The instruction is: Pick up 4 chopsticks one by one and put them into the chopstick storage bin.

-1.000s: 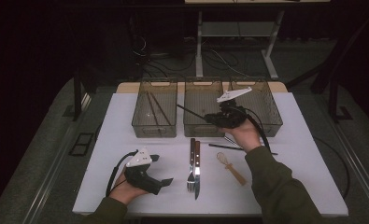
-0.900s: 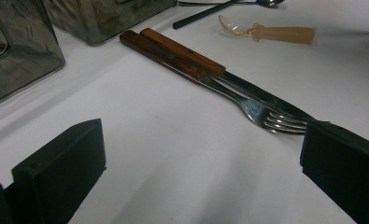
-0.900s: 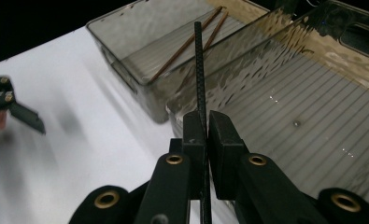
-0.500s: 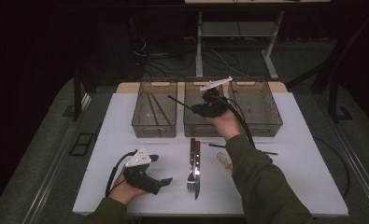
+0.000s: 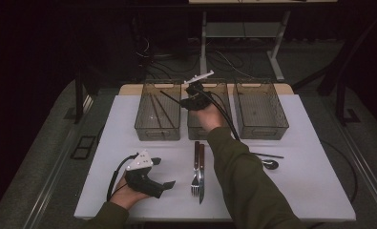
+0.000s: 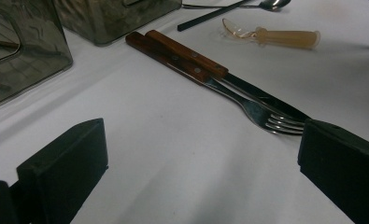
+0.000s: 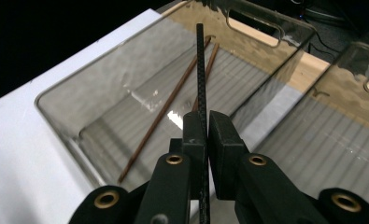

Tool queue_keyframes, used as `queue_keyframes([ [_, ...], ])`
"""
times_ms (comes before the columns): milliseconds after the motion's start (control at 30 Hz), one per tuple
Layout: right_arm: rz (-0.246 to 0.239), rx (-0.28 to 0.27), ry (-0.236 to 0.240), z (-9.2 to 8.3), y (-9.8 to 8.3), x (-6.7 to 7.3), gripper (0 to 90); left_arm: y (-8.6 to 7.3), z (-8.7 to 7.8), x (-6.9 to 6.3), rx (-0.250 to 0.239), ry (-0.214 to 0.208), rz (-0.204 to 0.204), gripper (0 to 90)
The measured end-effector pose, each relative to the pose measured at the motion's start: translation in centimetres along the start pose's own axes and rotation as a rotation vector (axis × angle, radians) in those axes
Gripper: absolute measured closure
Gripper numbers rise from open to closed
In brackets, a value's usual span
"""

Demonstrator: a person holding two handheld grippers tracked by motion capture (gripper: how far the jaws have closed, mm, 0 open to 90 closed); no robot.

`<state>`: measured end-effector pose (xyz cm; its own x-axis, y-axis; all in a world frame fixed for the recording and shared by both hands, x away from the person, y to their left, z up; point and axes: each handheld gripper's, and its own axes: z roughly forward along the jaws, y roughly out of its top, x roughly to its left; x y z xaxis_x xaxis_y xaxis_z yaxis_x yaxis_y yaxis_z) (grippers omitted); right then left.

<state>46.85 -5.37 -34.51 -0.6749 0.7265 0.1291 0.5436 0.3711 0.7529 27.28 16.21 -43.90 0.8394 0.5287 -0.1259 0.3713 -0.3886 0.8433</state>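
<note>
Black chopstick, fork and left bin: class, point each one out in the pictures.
black chopstick (image 7: pixel 200 70), right gripper view, its shaft above the jaws.
fork (image 6: pixel 285 123), left gripper view, its tines.
left bin (image 5: pixel 158 134), high view, its near wall.

The right gripper (image 7: pixel 205 122) hung over the left bin (image 5: pixel 158 114), a chopstick (image 7: pixel 201 70) pinched between its jaws and pointing ahead. Below it, in that bin, lay two chopsticks (image 7: pixel 166 109). The middle bin (image 7: pixel 341 112) stood to its right. A fork (image 6: pixel 247 105) and knife (image 6: pixel 191 51) lay side by side ahead of the left gripper (image 5: pixel 150 183).
</note>
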Motion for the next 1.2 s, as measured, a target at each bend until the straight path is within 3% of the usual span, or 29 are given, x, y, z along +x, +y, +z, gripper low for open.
queue_keyframes([
  [233,0.004,0.001,-0.017,2.6,1.6,1.1,85.4,0.1,0.0,-0.1,-0.009,-0.002,-0.007,0.4],
  [433,0.021,0.033,-0.045,5.1,2.7,2.0,85.4,0.1,0.0,-0.2,-0.015,-0.009,-0.010,0.4],
  [800,0.038,0.071,-0.050,8.5,3.0,3.1,85.0,0.2,0.1,-0.1,-0.019,-0.019,-0.011,0.4],
  [900,0.044,0.062,-0.044,8.7,3.1,3.3,82.4,0.2,0.0,-0.1,-0.022,-0.017,-0.012,0.4],
  [1000,0.043,0.056,-0.020,8.6,3.1,3.4,71.1,0.2,0.0,0.0,-0.020,-0.018,-0.008,0.4],
  [1200,0.036,0.041,-0.002,6.9,3.2,3.0,64.0,0.3,0.0,-0.1,-0.024,-0.017,-0.006,0.4],
])
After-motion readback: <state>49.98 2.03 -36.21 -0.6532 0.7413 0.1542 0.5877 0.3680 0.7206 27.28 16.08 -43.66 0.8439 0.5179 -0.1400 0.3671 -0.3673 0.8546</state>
